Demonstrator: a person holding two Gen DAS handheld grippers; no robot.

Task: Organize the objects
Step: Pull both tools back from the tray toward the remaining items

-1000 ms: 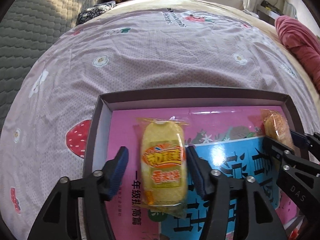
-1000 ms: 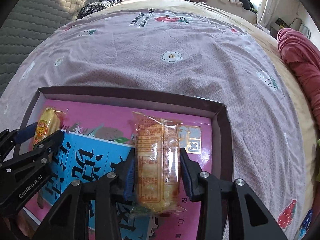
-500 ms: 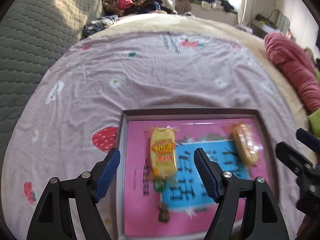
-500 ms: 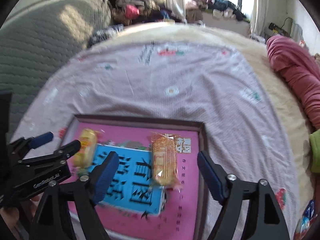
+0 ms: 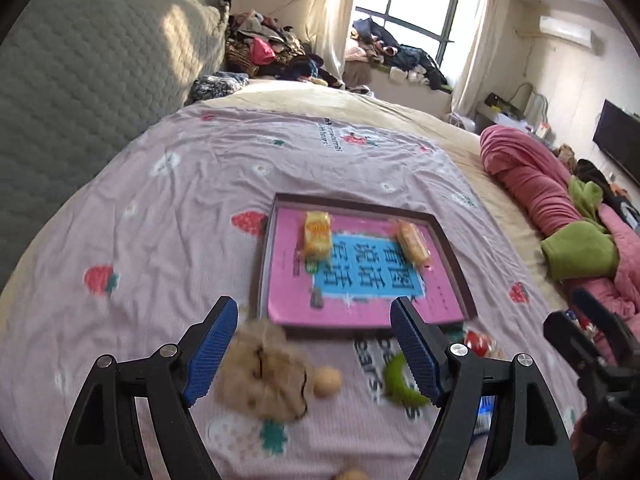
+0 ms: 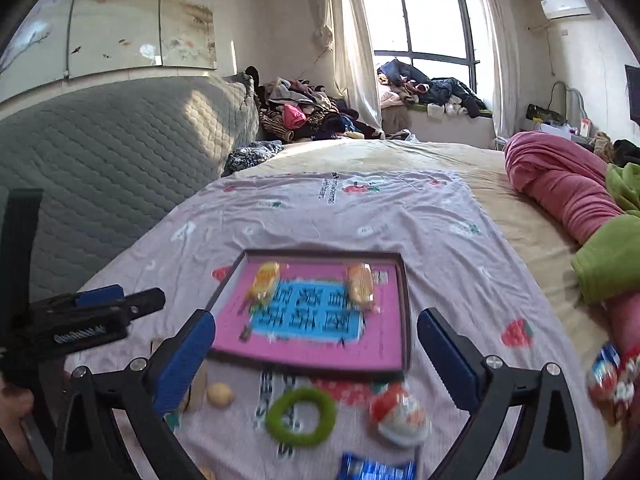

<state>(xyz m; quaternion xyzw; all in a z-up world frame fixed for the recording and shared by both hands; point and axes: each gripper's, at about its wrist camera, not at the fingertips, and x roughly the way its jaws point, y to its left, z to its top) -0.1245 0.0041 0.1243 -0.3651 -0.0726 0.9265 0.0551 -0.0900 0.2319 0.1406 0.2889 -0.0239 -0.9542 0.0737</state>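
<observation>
Both grippers are up off the bed, angled down. The left gripper (image 5: pixel 312 344) has its jaws spread apart with nothing pinched, they've just been opening. The right gripper (image 6: pixel 316 358) is gaping wide, also just been opening, nothing between its 2 blue pads (image 6: pixel 186 356).

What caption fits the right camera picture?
Open right gripper above a green ring, near a tray holding two snack packs.
</observation>
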